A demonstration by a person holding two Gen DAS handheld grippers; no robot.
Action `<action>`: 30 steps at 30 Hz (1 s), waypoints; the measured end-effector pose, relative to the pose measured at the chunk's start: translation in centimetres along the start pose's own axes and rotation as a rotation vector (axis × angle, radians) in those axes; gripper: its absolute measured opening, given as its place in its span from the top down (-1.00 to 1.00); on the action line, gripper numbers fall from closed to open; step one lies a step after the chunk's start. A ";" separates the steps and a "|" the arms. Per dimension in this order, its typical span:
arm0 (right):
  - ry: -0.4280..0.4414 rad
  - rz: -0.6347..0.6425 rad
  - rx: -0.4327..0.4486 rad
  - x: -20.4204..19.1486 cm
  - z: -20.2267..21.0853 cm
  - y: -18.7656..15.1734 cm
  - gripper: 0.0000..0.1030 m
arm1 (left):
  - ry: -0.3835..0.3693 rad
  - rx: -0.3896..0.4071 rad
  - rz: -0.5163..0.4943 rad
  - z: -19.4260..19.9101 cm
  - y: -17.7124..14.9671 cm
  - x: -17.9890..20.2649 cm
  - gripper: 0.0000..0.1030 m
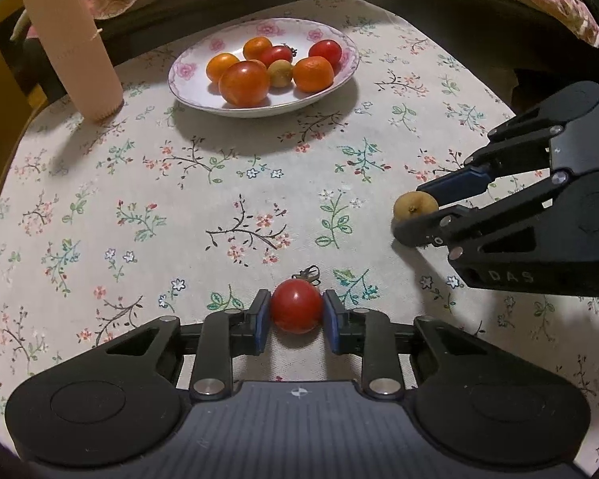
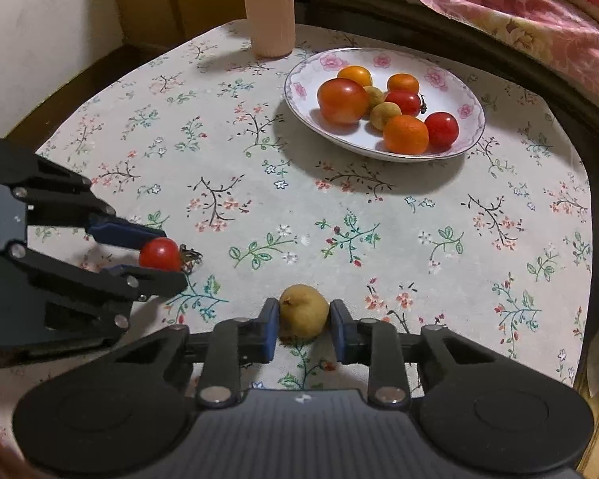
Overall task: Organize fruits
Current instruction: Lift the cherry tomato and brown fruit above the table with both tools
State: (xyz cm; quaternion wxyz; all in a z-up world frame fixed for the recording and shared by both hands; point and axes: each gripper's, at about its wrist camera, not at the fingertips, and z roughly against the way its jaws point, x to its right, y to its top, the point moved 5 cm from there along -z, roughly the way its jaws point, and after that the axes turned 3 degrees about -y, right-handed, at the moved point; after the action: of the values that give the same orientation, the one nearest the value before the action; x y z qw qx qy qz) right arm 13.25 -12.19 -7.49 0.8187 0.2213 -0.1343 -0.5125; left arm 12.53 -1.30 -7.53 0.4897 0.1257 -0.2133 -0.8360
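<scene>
My left gripper (image 1: 296,313) was clamped on a red cherry tomato (image 1: 296,305), its blue pads touching both sides, low over the floral tablecloth (image 1: 227,183). My right gripper (image 2: 304,315) was clamped on a small yellow-brown fruit (image 2: 303,310) in the same way. Farther off, a flowered plate (image 2: 465,99) held tomatoes and oranges, near a ribbed beige cylinder (image 1: 74,44).

Left gripper (image 1: 296,311) low over the tabletop, pointing forward, blue pads (image 1: 261,319) pressed against both sides of a red cherry tomato (image 1: 296,305). Right gripper (image 2: 304,315) level beside it, well apart, fingers angled inward, pads (image 2: 270,324) clamped on a small yellow-brown fruit (image 2: 303,311).
</scene>
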 end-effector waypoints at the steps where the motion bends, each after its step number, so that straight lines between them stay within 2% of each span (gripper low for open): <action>1: 0.000 -0.001 0.000 0.0 0.0 0.0 0.34 | 0.001 -0.001 0.004 0.0 0.0 0.0 0.33; 12: 0.020 -0.021 0.038 -0.1 1.0 0.9 0.34 | -0.007 0.034 0.045 0.4 1.6 -0.5 0.33; 30: 0.048 -0.078 0.058 0.1 1.7 1.3 0.34 | -0.014 0.042 0.081 0.2 2.9 -0.9 0.32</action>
State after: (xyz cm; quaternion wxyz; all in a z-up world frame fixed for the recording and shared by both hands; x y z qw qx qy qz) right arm 13.53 -12.17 -5.42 0.7944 0.2623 -0.1209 -0.5343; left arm 15.10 -1.71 -5.92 0.5187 0.1215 -0.2390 -0.8118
